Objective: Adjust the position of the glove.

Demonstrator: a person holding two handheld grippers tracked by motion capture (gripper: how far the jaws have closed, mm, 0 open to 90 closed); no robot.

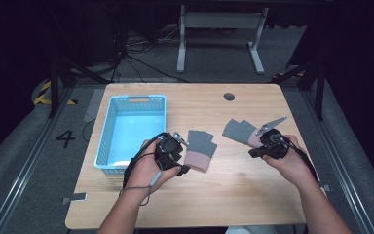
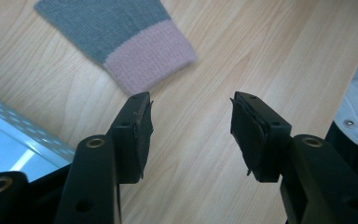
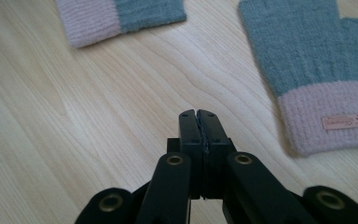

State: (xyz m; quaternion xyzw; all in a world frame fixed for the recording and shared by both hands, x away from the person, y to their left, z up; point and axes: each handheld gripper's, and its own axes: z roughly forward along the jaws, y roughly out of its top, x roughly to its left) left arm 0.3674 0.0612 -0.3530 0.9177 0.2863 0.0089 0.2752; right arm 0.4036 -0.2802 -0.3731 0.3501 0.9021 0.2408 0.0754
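Note:
Two grey fingerless gloves with pink cuffs lie flat on the wooden table [image 1: 233, 185]. The left glove [image 1: 200, 148] lies beside my left gripper [image 1: 179, 158]. In the left gripper view its pink cuff [image 2: 147, 56] sits just beyond the jaws. My left gripper [image 2: 191, 105] is open over bare wood, with nothing between its pads. The right glove [image 1: 241, 130] lies with its cuff next to my right gripper [image 1: 253, 152]. In the right gripper view this glove [image 3: 317, 60] shows a small label on its cuff, and the other glove [image 3: 116, 16] lies farther off. My right gripper [image 3: 198, 114] is shut and holds nothing.
A light blue plastic basket [image 1: 108, 131] stands on the table's left side, close to my left hand; its rim [image 2: 9, 135] shows in the left gripper view. A round hole [image 1: 229, 96] sits near the table's far edge. Beyond the table are frame legs and cables.

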